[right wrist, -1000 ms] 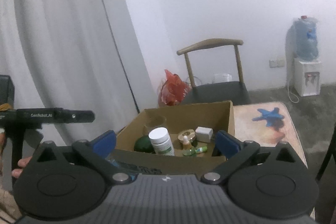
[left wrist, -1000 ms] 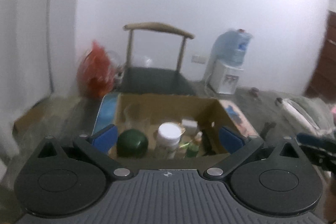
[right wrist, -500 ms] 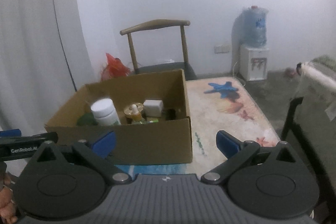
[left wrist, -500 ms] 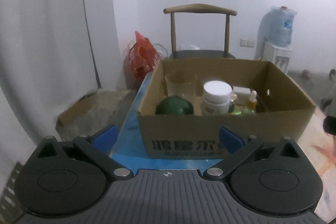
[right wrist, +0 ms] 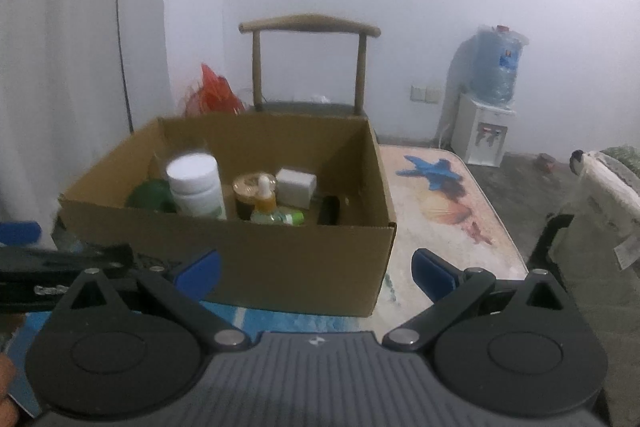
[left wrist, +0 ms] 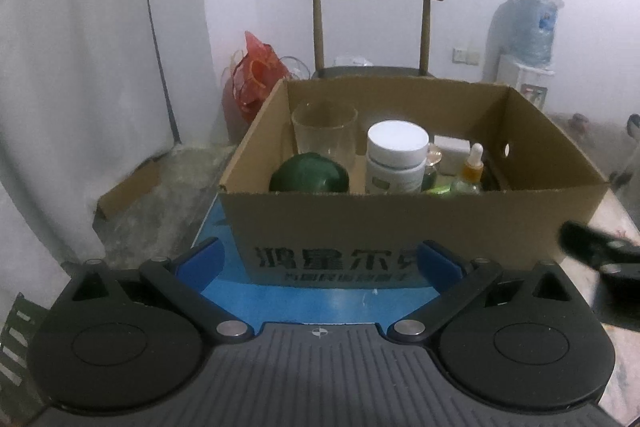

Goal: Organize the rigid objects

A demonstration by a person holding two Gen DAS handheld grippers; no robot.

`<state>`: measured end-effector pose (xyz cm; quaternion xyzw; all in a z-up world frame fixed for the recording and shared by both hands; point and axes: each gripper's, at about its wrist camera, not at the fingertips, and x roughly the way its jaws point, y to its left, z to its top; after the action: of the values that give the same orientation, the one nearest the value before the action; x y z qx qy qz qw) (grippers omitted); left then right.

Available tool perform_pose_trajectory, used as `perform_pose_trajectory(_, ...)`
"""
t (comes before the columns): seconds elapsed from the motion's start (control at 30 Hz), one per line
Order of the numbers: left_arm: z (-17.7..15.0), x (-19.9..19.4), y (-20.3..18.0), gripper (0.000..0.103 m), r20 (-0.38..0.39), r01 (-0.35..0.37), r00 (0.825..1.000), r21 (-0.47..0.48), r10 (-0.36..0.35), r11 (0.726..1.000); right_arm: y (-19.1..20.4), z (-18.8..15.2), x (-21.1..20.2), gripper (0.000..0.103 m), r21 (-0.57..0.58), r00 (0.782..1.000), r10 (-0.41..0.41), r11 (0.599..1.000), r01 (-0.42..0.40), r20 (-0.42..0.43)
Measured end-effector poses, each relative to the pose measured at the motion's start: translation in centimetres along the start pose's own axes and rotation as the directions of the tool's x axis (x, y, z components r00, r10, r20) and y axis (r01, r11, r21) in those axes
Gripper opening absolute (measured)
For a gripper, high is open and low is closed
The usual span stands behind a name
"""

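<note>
An open cardboard box [left wrist: 400, 223] [right wrist: 280, 267] stands on a patterned table. Inside it are a clear glass [left wrist: 324, 133], a dark green round object [left wrist: 308, 175] [right wrist: 150, 197], a white-capped bottle [left wrist: 396, 157] [right wrist: 196, 185], a small dropper bottle [left wrist: 472, 167] [right wrist: 265, 197], a white block [left wrist: 451, 149] [right wrist: 296, 183], a gold-lidded jar [right wrist: 248, 187] and a dark item [right wrist: 329, 209]. My left gripper [left wrist: 320, 263] is open and empty in front of the box. My right gripper [right wrist: 316, 269] is open and empty at the box's near right corner.
A wooden chair [left wrist: 372, 27] [right wrist: 308, 67] stands behind the box, with a red bag [left wrist: 256, 75] to its left. A water dispenser [right wrist: 490, 107] is at the back right. The table top [right wrist: 440, 203] carries a printed pattern. White curtains hang at left.
Both views have moved down and closer to the box. The right view has swung left, so the box fills more of its frame. Both grippers stay open.
</note>
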<state>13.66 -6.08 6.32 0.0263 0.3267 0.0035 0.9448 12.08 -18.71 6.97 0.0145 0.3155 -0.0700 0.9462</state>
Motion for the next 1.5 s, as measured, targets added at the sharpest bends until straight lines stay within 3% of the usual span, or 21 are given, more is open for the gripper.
perform_pose_trajectory(1.5, 0.8, 0.1, -0.1, 0.103, 0.001, 0.025, 1.0, 0.006, -0.025, 1.0, 0.0, 0.3, 1.2, 0.103, 0.014, 1.0, 0.02, 1.0, -0.02, -0.024)
